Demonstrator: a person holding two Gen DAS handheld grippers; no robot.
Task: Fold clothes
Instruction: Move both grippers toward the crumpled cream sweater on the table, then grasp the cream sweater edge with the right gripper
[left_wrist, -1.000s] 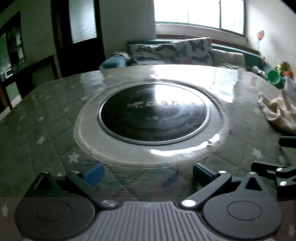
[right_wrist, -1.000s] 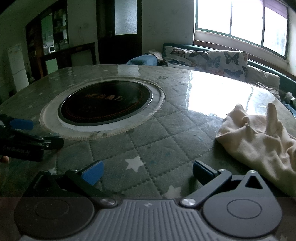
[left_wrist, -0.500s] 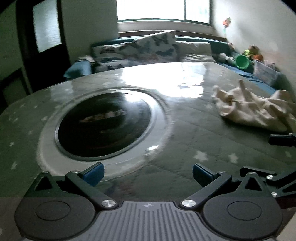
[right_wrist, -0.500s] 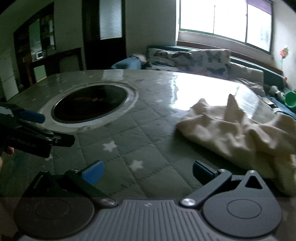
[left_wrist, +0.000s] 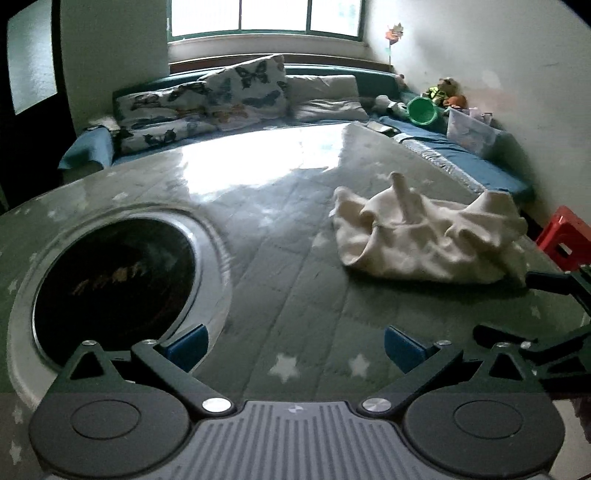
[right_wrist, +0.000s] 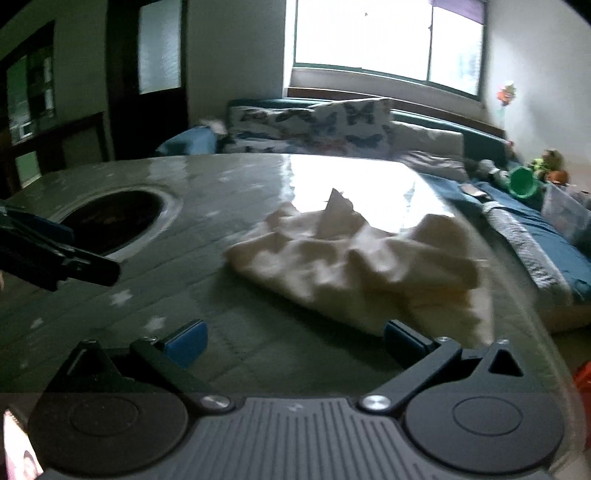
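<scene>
Big bench (left_wrist: 295, 280) with green quilted star cover, round dark inset plate (left_wrist: 110, 280) on its left part. Cream garment (left_wrist: 424, 240) lies crumpled on the bench's right side, well apart from the plate. Left tongs (left_wrist: 295, 343) wide open, empty, over bare cover. Right tongs (right_wrist: 295, 338) wide open, empty, right fingertip (right_wrist: 402, 338) at the garment's near edge.

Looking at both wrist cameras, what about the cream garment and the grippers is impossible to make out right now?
- Crumpled cream cloth garment: bunched in both views, so its type is unclear.
- Its far right edge: motion-blurred in the right wrist view.
- Open right gripper: its right blue pad overlaps the cloth; contact unclear.
- Open left gripper: holds nothing.
- Black round inset in the table: markings unreadable, blurred.
</scene>
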